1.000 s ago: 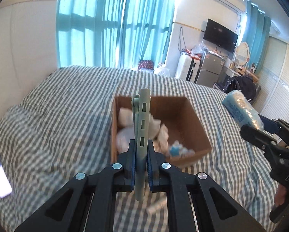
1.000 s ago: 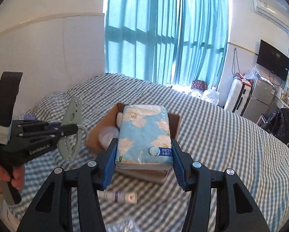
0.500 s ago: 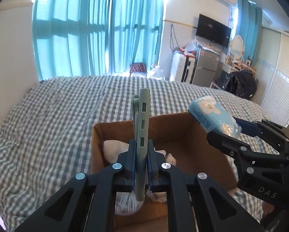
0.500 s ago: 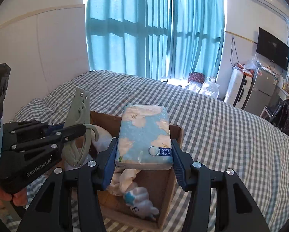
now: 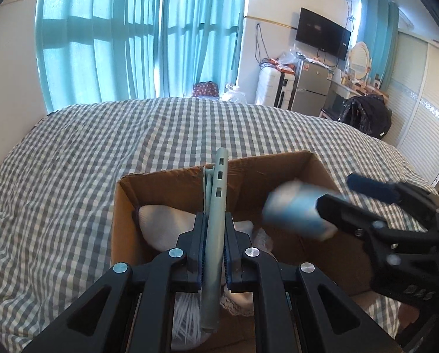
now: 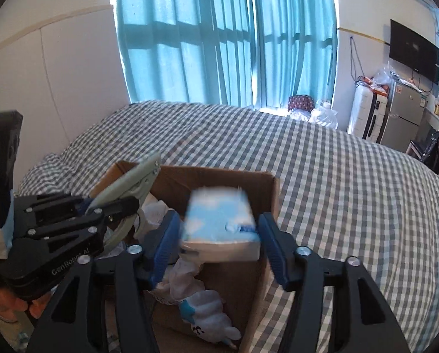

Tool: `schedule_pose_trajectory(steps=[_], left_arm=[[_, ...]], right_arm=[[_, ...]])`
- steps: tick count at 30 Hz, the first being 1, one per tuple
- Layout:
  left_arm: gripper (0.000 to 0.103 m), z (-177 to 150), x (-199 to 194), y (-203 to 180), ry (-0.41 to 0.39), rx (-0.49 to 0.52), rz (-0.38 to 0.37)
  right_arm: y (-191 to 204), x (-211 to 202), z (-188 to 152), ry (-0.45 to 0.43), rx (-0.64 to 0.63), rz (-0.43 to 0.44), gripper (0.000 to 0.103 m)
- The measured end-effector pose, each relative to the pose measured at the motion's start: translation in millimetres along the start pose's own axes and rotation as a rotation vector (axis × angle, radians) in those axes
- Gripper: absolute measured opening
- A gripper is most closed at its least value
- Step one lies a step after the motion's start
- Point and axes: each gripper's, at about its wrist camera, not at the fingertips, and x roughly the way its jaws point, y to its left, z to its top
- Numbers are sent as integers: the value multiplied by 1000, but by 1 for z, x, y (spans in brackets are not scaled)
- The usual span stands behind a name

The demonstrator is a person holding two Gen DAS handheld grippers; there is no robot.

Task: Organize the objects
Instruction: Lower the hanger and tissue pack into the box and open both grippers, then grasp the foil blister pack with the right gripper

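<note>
An open cardboard box [image 5: 278,166] sits on the checked bed, also in the right wrist view [image 6: 274,194]. My left gripper [image 5: 213,247] is shut on a grey-green flat tool [image 5: 216,206], held edge-up over the box; it also shows in the right wrist view [image 6: 125,182]. My right gripper [image 6: 219,253] has its jaws spread. The blue tissue pack [image 6: 219,220] is blurred between them, apart from both pads, above the box. The pack shows blurred in the left wrist view [image 5: 296,211].
The box holds white cloth items [image 5: 166,223] and a white-and-blue plush toy [image 6: 207,317]. The checked bedspread [image 6: 351,182] spreads all around. Blue curtains [image 6: 219,38], a suitcase and a small fridge [image 5: 310,88] stand beyond the bed.
Both grippers moved forward over the box. My right gripper's jaws have opened and the tissue pack is loose between them, blurred with motion. The left gripper still holds the tool.
</note>
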Motion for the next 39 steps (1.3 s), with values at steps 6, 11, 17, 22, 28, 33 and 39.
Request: schedule_pose_trajectory(steps=[6,11,17,22,28,33,39], left_arm=[[58,5,-41,-4,-50,-25,14],[83,9,-96,-5,-150,-26,55],[92,1,-157,-7,-216,-11,77],[100,-10,-200,-12,-254,7,94],[103,-36,-237,-15,-287,-7,110],[103,-67,-246,-12,-266,-25,144],[103,-111,-234,-9,-214,-5,208]], right_arm=[[0,-51,12,-53,30,-8,82],[8,-105,15,-107,6,-41,89],[23,-165,10,-128,-34,-86,93],[40,-211,1,-155,-82,-122,93],[57,-244,-22,-158,-99,-135,96],[69,-246,-55,-129,-92,-116,97],[75,-226,-104,-73,-60,-58,98]])
